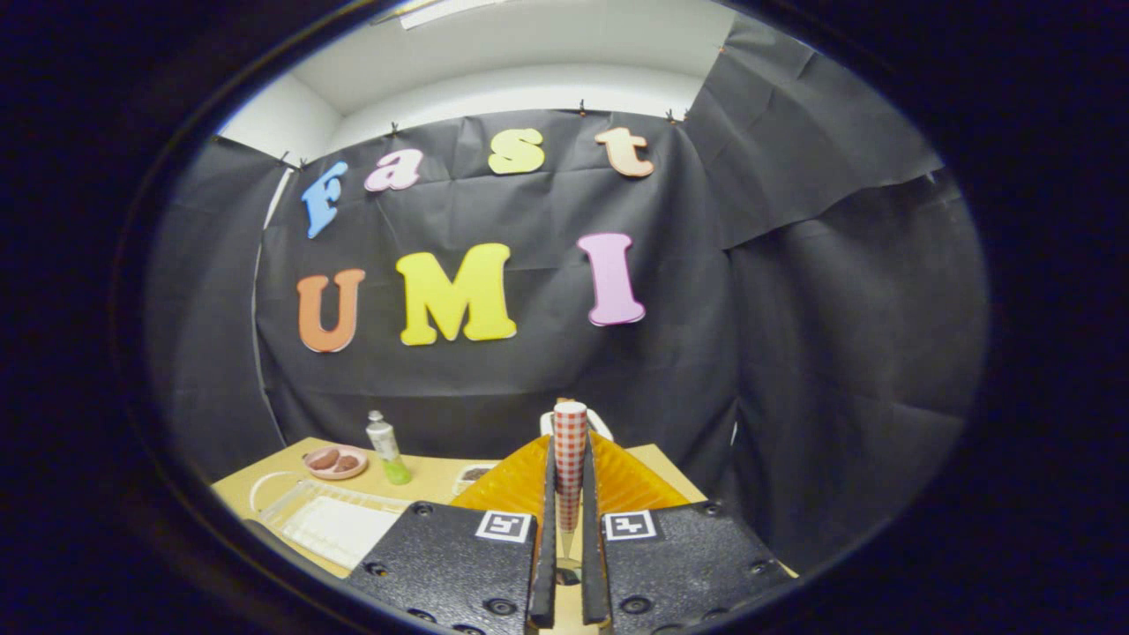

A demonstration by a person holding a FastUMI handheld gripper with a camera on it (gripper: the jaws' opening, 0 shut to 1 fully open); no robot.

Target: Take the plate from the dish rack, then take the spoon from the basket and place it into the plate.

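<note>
- The pink dish (335, 461) with brownish food on it sits on the surface (432, 481) well off to the left of the gripper, far beyond the fingers; it is apart from the work at hand.
- A clear tray (331, 520) with a white sheet in it lies on the surface just left of the left finger.
- A small bottle (385, 448) with a green base stands upright beyond the tray, left of the fingers.
- A small container (472, 477) sits just past the left finger; its contents are too small to tell.
- The gripper (570, 520) is nearly closed, both fingers pressing the sides of a red-and-white checked handle (570, 459) that rises upright between them. It reads as the spoon's handle, though the bowl end is hidden.
- An orange ribbed plate (617, 481) lies directly ahead, behind and below the handle, with something white just beyond it.
- As a judgement: the plate looks already out of the rack and the spoon is in hand, so the task is well along; what remains is lowering the spoon into the plate and letting go.
</note>
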